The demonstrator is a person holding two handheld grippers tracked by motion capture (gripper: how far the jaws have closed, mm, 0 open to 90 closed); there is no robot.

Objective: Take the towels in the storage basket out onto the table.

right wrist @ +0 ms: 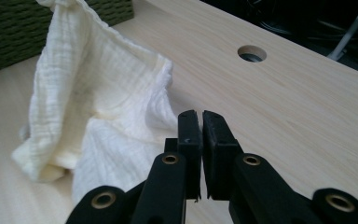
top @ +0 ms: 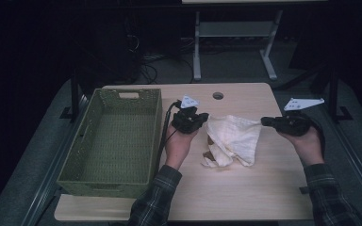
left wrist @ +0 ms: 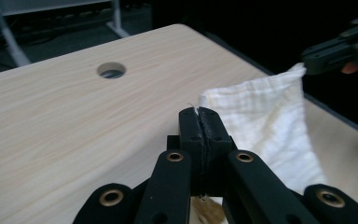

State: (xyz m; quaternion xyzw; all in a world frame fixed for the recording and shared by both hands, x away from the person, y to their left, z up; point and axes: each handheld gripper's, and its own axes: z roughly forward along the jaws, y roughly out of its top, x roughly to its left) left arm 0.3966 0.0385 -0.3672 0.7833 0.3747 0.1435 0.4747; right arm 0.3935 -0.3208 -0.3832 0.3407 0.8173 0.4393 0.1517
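Dark room. Grey floor (top: pixel 235 66) behind light wood surface (top: pixel 245 197). White desk legs (top: pixel 197 52), black cables (top: pixel 146 66).

A cream-white muslin cloth (top: pixel 233 136) is hanging stretched above the middle of the wooden table (top: pixel 245 197), its crinkled weave showing clearly in both gripper views. Two upper corners are being held up and apart, so the top edge is running taut between them while the fabric is falling in soft folds. The lower part is bunching in a loose heap and is resting on the tabletop. The cloth is lying just right of the green woven basket (top: pixel 108 136), apart from it.
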